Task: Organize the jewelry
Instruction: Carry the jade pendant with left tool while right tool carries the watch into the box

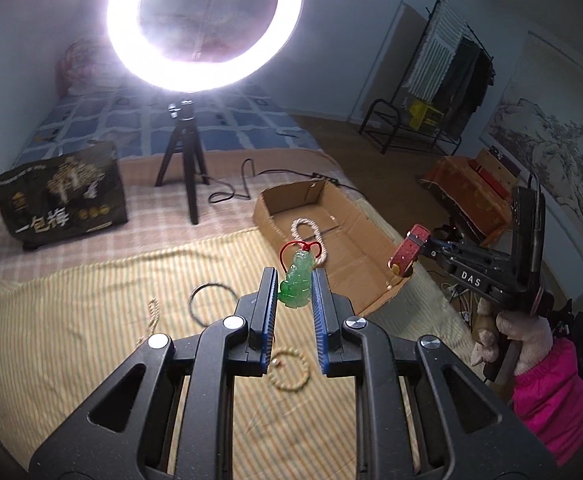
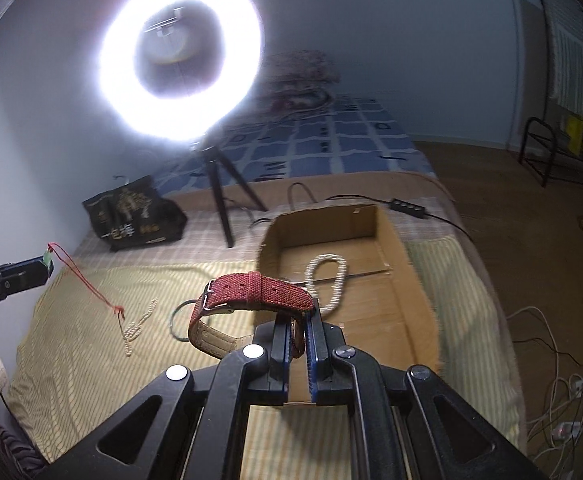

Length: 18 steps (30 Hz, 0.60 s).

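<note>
Jewelry sorting underway: cardboard box (image 2: 403, 320) on the bed already holds a bead necklace (image 2: 327, 280). Right gripper (image 2: 299, 328) clamps a red watch (image 2: 251, 292) at the box's near edge; left gripper (image 1: 295, 292) pinches a green pendant (image 1: 297, 282) aloft. Next, likely: carry both over the box, then release.

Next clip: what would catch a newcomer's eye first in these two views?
The blazing ring light on its tripod at the back of the bed dominates both views. Next, the left hand-held gripper pinches a green jade pendant on a red cord, while the right hand-held gripper holds a red-strapped watch near the cardboard box containing a pearl necklace.
</note>
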### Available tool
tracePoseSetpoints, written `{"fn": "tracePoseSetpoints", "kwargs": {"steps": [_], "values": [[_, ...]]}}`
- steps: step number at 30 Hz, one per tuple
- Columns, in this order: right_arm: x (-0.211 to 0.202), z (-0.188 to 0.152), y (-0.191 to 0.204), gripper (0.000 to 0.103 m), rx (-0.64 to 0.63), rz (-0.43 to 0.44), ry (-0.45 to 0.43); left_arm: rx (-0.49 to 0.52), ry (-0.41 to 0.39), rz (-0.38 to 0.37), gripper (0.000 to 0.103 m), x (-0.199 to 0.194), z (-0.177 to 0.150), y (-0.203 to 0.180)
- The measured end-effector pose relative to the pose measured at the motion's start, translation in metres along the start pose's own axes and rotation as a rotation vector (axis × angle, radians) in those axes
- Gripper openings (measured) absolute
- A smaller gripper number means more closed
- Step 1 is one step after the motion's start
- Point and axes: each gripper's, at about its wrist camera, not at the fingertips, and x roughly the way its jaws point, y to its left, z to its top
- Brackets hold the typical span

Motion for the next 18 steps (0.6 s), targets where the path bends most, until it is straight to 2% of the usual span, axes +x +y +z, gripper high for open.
{"fn": "tracePoseSetpoints", "kwargs": {"steps": [10,18], "values": [[0.004,0.002,-0.035,0.004,0.053,-0.071,0.007,0.052,-0.007,-0.057,0.015,0.039,0.034,-0.038],[0.016,0.003,-0.054,0.004,0.071,-0.118,0.022,0.073,-0.005,-0.098,0.015,0.067,0.046,-0.065]]}}
